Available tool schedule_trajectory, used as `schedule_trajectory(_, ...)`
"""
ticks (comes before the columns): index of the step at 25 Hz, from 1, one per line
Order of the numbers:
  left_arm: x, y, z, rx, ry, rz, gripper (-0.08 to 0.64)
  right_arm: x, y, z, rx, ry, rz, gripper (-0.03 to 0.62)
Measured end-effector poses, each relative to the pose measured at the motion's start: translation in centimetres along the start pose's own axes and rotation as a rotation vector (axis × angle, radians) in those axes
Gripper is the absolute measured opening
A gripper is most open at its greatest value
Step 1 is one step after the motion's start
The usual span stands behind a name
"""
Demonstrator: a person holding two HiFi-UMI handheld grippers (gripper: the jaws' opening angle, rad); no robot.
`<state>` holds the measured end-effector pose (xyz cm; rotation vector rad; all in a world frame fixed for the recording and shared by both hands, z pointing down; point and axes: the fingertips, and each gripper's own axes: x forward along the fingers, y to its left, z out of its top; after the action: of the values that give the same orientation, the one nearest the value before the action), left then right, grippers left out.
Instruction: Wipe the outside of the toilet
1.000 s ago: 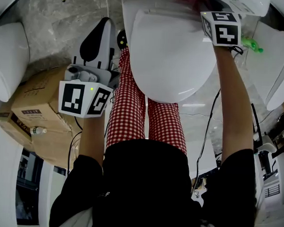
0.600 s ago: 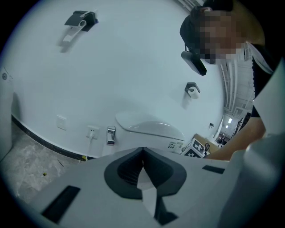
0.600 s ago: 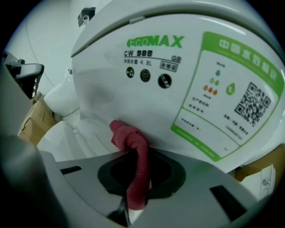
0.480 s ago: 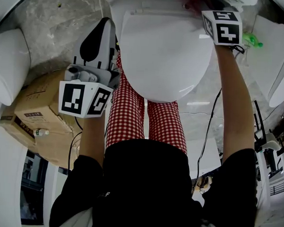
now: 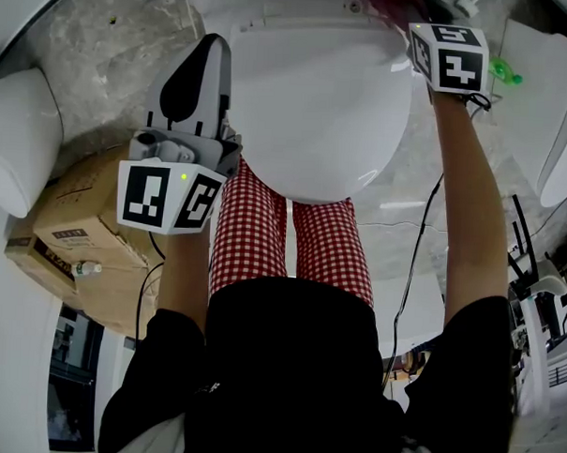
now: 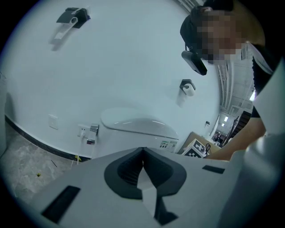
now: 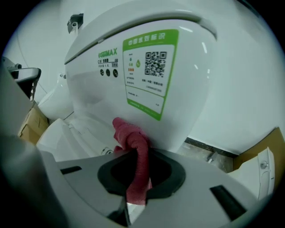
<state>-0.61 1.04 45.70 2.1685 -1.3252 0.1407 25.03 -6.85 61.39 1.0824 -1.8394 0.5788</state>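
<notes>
Toilet (image 5: 317, 100) wipe is under way: your right gripper (image 7: 136, 176) pinches the red cloth (image 7: 129, 138) against its body. Left gripper (image 6: 142, 173) is closed and empty; next, sweep the cloth sideways.

Cardboard box (image 5: 73, 212) lies left of the toilet (image 5: 317, 110)

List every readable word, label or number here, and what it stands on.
On the toilet: brand print ending "MAX", first letters unclear.
On its green sticker: a QR code; header and small print too blurred to read.
On the cardboard box: label too small to read.
On the red cloth: nothing.
</notes>
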Motion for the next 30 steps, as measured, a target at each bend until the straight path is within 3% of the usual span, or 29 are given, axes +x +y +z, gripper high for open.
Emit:
schedule_trajectory(17, -0.1, -3.2, -0.7, 0.031, -0.011, -0.029, 0.009, -4.3, -4.5, -2.7, 0.097, -0.068, -0.105, 0.055)
schedule_trajectory(23, 0.1, -5.0, -0.4, 0.051, -0.027, -0.040, 0.009, -7.3, -4.6, -2.1, 0.167, -0.195, -0.083, 0.055)
schedule_trajectory(30, 0.5, -8.6, 0.2, 0.086, -0.042, -0.090, 0.009, -13.0, -4.2, -0.4, 0.281, -0.420, -0.051, 0.055)
